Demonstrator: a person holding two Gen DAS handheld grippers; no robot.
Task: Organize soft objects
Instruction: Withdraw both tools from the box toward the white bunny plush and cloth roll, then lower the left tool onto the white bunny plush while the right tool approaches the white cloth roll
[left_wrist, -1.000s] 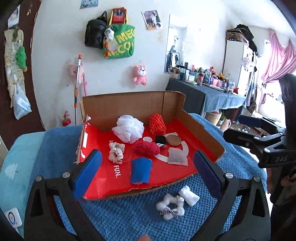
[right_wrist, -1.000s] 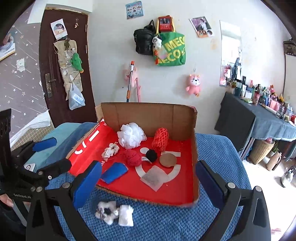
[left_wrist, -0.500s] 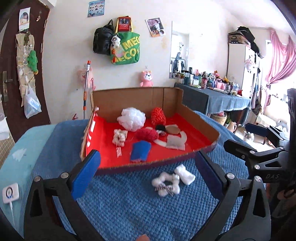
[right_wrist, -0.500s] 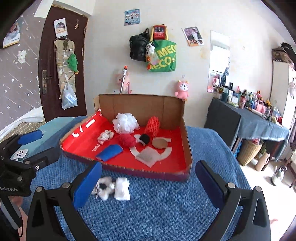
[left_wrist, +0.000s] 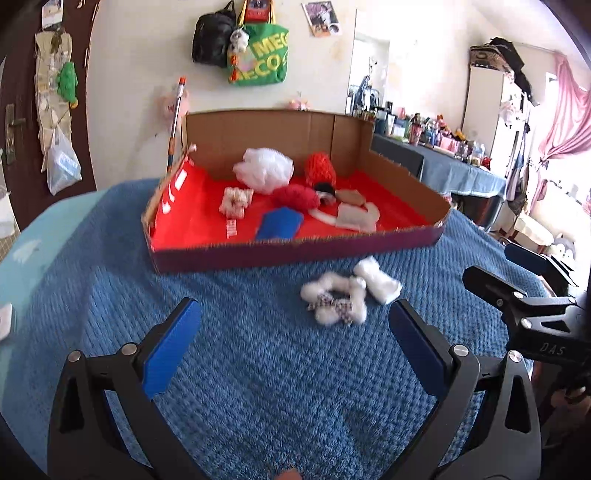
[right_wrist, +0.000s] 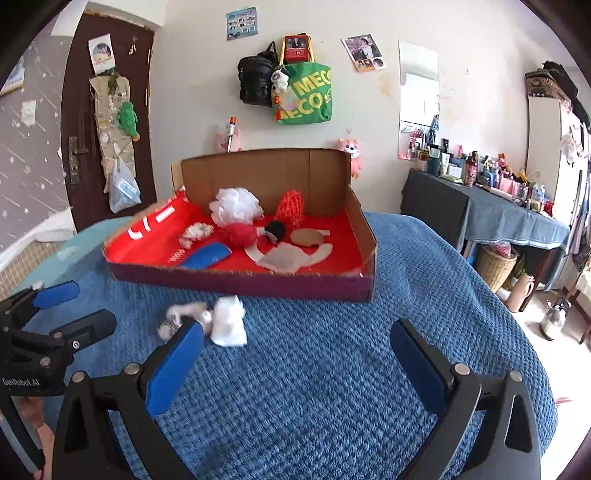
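On wall, green bag (right_wrist: 308, 96) ("MEG ECO")

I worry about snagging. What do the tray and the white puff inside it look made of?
Tray: corrugated cardboard, matte brown walls with rough cut edges and a glossy red printed floor. White puff: probably gathered nylon mesh, like a bath pouf, given its ruffled, airy folds.

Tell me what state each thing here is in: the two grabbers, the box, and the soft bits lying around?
Left gripper: open, empty.
Right gripper: open, empty.
Cardboard box: open on top, resting on the blue blanket.
White pouf: inside the box.
Blue cloth: lying flat in the box.
Fluffy white scrunchie: outside the box, on the blanket.
White pad: outside, beside the scrunchie.
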